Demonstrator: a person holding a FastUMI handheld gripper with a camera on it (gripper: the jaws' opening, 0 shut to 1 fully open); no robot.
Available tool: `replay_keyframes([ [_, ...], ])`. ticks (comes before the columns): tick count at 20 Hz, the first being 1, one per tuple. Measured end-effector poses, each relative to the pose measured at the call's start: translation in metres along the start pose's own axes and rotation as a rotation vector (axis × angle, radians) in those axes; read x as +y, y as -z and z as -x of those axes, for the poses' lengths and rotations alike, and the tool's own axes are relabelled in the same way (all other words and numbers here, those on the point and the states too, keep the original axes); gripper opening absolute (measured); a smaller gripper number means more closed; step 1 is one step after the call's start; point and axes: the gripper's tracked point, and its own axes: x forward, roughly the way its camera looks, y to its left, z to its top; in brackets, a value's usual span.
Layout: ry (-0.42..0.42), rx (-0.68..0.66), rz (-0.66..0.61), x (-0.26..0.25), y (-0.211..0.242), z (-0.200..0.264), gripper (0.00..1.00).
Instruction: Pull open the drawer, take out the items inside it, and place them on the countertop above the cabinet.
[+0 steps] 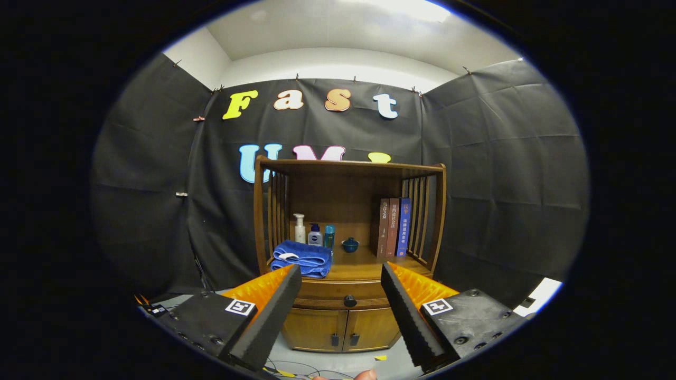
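Apparently shut drawer (342, 295) hides its items; hand-held gripper (341, 287) spread.

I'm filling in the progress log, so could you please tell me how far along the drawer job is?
Nothing looks done yet: the drawer is shut. In hand: the tool is open, its fingers either side of the drawer knob, not touching it. Left: pull the drawer open and move its contents to the countertop.

The gripper (341, 295) is wide open, with nothing between it and the shut drawer (338, 293). The towel (301, 258) crowds the countertop (364, 269).
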Motion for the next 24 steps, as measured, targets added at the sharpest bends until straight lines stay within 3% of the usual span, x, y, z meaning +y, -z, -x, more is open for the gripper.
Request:
replay_keyframes([
  [3, 0.003, -0.001, 0.0, -0.01, 0.031, -0.031, 0.99],
  [11, -0.003, 0.12, -0.015, -0.023, 0.174, -0.13, 0.99],
  [19, 0.022, 0.204, -0.032, -0.032, 0.253, -0.225, 1.0],
  [22, 0.019, 0.239, -0.019, -0.032, 0.277, -0.248, 0.92],
  [24, 0.016, 0.269, -0.014, -0.031, 0.289, -0.252, 0.77],
])
